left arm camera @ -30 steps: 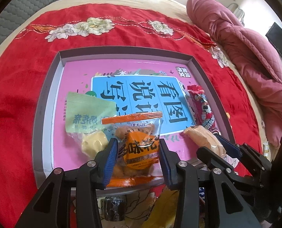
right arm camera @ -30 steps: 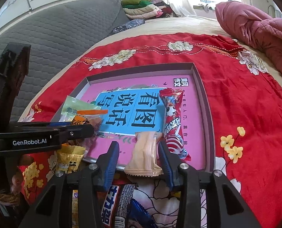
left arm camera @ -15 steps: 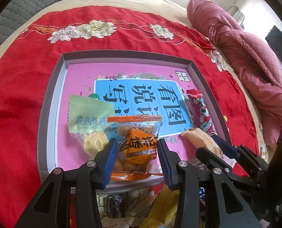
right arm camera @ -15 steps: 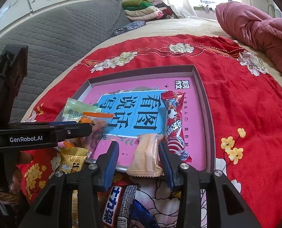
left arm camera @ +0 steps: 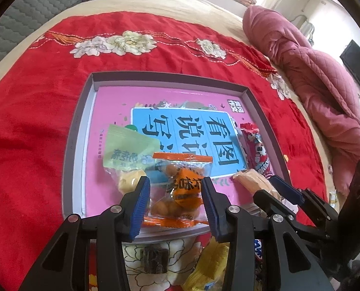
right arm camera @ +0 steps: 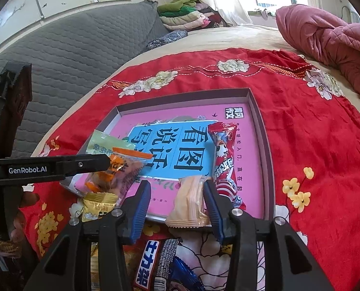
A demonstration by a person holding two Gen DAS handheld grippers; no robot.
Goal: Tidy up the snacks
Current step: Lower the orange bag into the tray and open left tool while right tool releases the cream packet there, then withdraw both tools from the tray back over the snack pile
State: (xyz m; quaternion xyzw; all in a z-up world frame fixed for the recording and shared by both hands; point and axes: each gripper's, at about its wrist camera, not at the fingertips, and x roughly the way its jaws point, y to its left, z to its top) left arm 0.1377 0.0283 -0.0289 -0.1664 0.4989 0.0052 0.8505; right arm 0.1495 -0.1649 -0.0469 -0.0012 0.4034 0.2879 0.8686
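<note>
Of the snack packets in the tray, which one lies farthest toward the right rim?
The long red packet with the cartoon figure, lying lengthwise beside the right rim of the tray; the others sit left of it.

Both fisheye views look forward and steeply down along their own fingers, close over the near edge of the tray [left arm camera: 79, 150] on the red cloth [left arm camera: 29, 126]. The left view faces the tray's left half, the right view its right half. They share the whole tray [right arm camera: 264, 145], and each shows the other gripper at its edge.
</note>
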